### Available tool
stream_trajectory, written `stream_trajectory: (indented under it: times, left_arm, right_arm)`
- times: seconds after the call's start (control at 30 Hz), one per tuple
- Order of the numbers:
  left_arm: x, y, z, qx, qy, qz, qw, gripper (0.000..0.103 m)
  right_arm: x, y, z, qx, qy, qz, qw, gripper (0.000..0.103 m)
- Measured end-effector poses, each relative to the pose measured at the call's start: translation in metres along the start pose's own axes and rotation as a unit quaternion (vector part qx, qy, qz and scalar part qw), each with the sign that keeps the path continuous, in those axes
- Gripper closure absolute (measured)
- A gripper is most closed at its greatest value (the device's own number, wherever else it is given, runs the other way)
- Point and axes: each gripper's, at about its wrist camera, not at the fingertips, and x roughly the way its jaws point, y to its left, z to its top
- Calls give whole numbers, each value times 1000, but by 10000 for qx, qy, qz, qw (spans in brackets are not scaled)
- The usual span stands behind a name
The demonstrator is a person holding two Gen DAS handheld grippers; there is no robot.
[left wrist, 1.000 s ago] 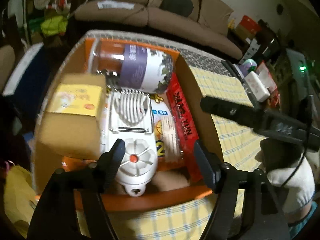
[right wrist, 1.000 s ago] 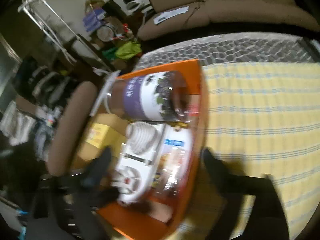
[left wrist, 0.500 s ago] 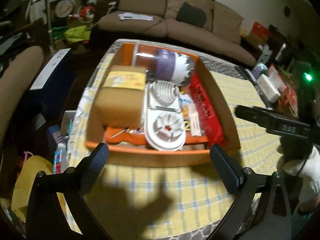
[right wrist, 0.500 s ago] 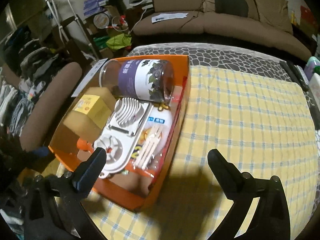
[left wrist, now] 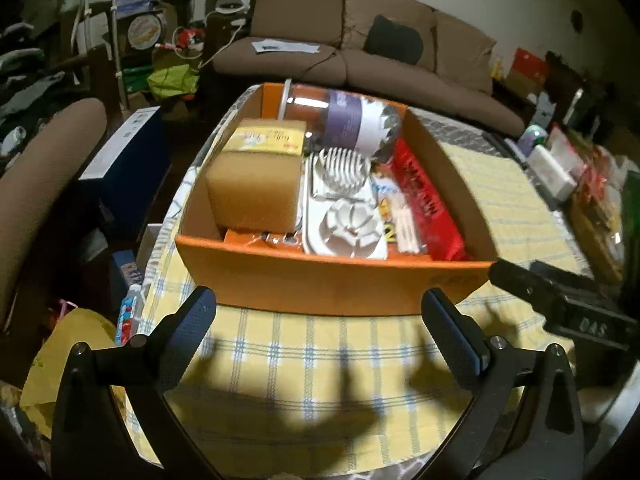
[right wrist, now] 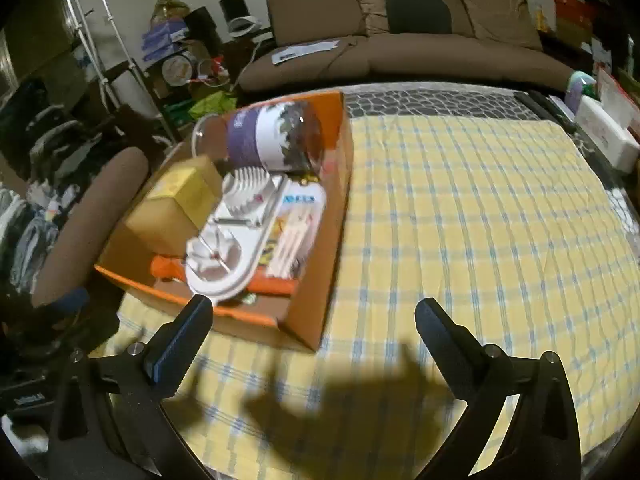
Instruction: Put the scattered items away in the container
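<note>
1. Orange container (left wrist: pixel 320 284) is sitting on the checked table (right wrist: pixel 460 208), holding a jar (left wrist: pixel 352 124), tan box (left wrist: pixel 256 184) and white slicer (left wrist: pixel 344 204).
2. Left gripper (left wrist: pixel 320 312) is hovering before it, jaws wide, empty.
3. Right gripper (right wrist: pixel 312 320) is hanging open, gripping nothing.

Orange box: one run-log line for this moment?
orange box: packed, on checked cloth | left gripper: open, empty, short of box | right gripper: open, empty

Both wrist cameras look steeply down, close above the tablecloth (left wrist: pixel 320 360), sharing the orange box (right wrist: pixel 316 280).
</note>
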Motion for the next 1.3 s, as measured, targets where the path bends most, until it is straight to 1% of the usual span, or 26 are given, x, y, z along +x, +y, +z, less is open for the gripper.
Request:
stream_trajectory:
  times: [0.07, 0.17, 0.27, 0.3, 0.37, 0.47, 0.57, 0.8, 0.9, 1.0, 1.1, 1.3]
  left_arm:
    - [7, 0, -6, -48, 29, 103, 9999, 0]
    - [19, 3, -17, -195, 99, 259, 9994, 0]
    - [22, 3, -25, -206, 3, 520, 9984, 0]
    - [23, 3, -26, -198, -16, 552, 9983, 0]
    - [26, 2, -27, -179, -25, 537, 9984, 0]
    - [31, 0, -28, -139, -8, 441, 9989, 0]
    - [38, -4, -30, -91, 38, 447, 9990, 0]
    - [65, -9, -45, -54, 382, 521, 9979, 0]
    - [77, -9, -55, -76, 517, 633, 9966, 0]
    - [79, -15, -58, 97, 411, 807, 9958, 0]
    - [79, -18, -57, 112, 375, 823, 9958, 0]
    - [81, -12, -52, -106, 299, 1021, 9943, 0]
  right_arm:
    - [5, 0, -12, 90, 14, -69, 9999, 1]
    - [12, 1, -27, 41, 62, -279, 9996, 1]
    - [20, 2, -38, -42, 160, -414, 9990, 1]
    - [23, 2, -42, -74, 205, -473, 9986, 1]
    - [28, 1, -46, -128, 301, -569, 9978, 1]
    - [31, -5, -48, -166, 329, -693, 9969, 1]
    - [34, -13, -49, -46, 343, -723, 9968, 1]
    - [44, -23, -55, 24, 423, -853, 9955, 1]
    - [47, -23, -56, 30, 441, -869, 9952, 1]
    - [48, -23, -56, 10, 429, -890, 9951, 1]
    - [49, -23, -58, -30, 431, -923, 9948, 1]
    - [54, -20, -62, -155, 421, -1061, 9933, 0]
